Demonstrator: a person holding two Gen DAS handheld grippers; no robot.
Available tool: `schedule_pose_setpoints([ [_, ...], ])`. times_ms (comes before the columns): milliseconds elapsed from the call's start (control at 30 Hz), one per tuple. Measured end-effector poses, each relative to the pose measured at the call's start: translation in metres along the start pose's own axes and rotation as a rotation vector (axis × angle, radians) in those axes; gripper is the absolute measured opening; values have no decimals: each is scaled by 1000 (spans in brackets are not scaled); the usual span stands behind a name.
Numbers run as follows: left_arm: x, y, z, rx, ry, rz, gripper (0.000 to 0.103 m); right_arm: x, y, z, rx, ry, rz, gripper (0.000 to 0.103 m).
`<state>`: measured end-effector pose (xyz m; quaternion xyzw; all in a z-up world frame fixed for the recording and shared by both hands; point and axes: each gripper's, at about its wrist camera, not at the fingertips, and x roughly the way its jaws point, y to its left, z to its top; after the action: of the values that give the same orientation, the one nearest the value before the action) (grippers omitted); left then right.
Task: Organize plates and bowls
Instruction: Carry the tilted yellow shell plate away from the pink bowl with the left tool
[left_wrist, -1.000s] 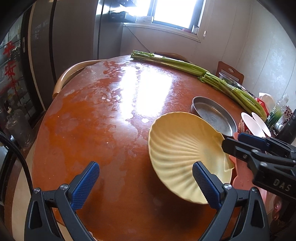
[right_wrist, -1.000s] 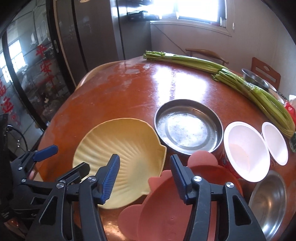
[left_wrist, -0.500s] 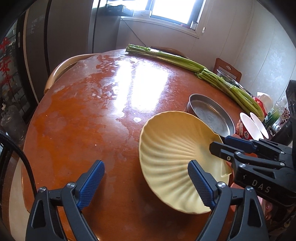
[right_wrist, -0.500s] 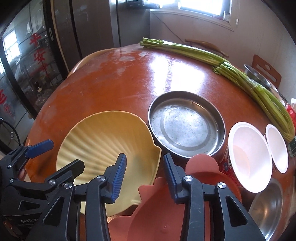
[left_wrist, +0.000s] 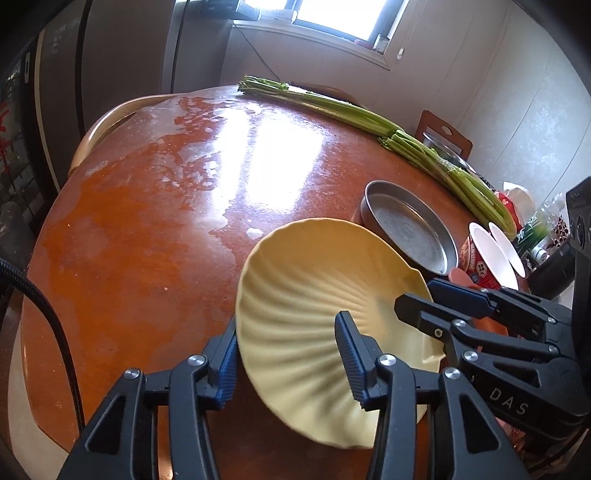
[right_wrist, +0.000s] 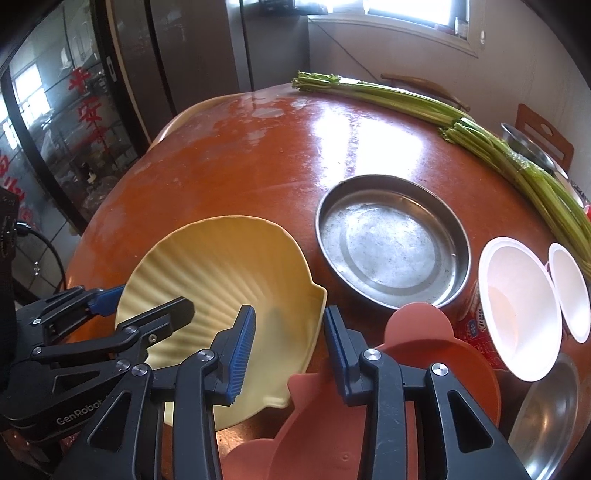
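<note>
A yellow shell-shaped plate (left_wrist: 314, 295) sits on the round brown table (left_wrist: 166, 206), also in the right wrist view (right_wrist: 221, 273). My left gripper (left_wrist: 288, 354) is open, its jaws straddling the plate's left rim, not clamped. My right gripper (right_wrist: 290, 339) is open, its jaws straddling the plate's right rim; it also shows in the left wrist view (left_wrist: 443, 299). A pink plate (right_wrist: 424, 376) lies under the right gripper. A round steel pan (right_wrist: 391, 240) stands behind the yellow plate.
Two white bowls (right_wrist: 517, 306) stand right of the steel pan, one on a red cup. A steel bowl (right_wrist: 550, 413) is at the near right. Long green stalks (right_wrist: 480, 136) lie along the far table edge. Chairs stand beyond the table.
My left gripper has narrowed and moved right so its jaws straddle the yellow plate's left rim. My right gripper has moved left and forward onto the plate's right rim.
</note>
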<state>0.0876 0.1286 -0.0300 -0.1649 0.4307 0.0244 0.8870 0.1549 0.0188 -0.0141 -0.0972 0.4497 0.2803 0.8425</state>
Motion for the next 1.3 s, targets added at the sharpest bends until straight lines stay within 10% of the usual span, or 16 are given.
schedule_pose_setpoints([
  [900,-11,24,43,7,-47,6,48,-11,20,10,94,-42,168,40],
  [1300,4,31,35,-5,-14,64,48,-13,-7,6,114,-56,33,39],
])
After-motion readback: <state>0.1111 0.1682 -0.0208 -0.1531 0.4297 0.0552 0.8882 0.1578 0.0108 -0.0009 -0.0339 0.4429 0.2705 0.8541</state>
